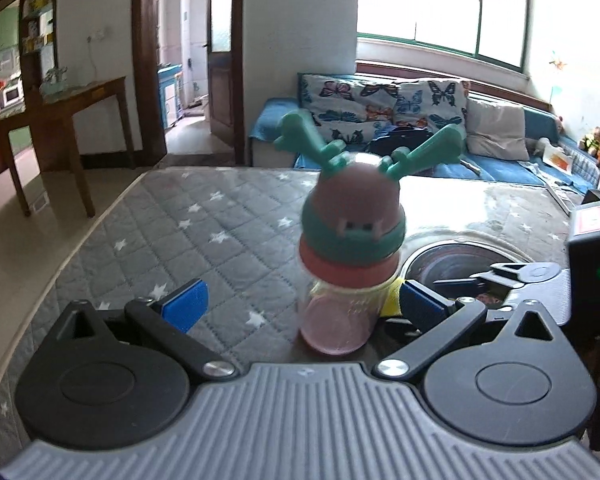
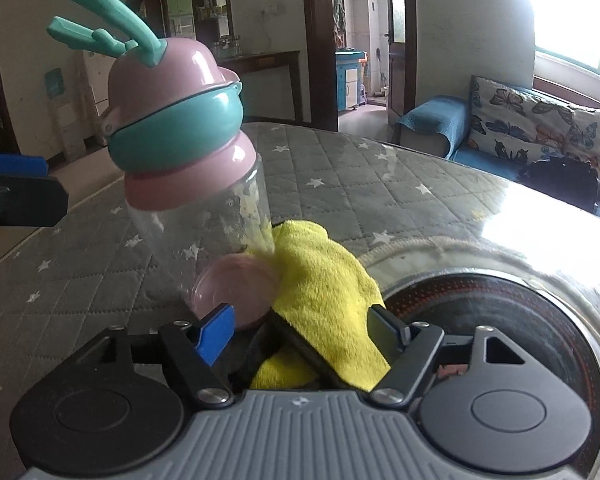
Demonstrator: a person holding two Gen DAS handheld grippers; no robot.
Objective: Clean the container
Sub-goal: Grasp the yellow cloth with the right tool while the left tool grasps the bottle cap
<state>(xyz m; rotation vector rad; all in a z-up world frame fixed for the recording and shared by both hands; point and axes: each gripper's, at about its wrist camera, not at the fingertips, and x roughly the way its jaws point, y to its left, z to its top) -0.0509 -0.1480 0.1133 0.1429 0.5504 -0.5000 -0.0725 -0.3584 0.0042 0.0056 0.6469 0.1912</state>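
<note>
Nearest the right wrist lens, the right claw (image 2: 300,330) is clamped on a yellow cloth (image 2: 326,296), which bunches between its blue-padded fingers and rises toward 12 o'clock. At 11 o'clock from the cloth, and touching it along its lower side, the container (image 2: 204,216) tilts left: a clear bottle with a pink base, a pink-and-teal domed lid and teal antlers at the top. At 3 o'clock a round dark-centred metal basin (image 2: 540,292) sits in the surface (image 2: 340,168), which wears a grey quilted cover with white stars. In the left wrist view, the left claw (image 1: 304,306) stands wide open, its blue pads (image 1: 188,306) well apart, with the container (image 1: 340,312) between them nearer the right pad; I cannot tell whether that pad touches it. A sofa (image 1: 500,152) with butterfly cushions lies at 1 o'clock beyond.
</note>
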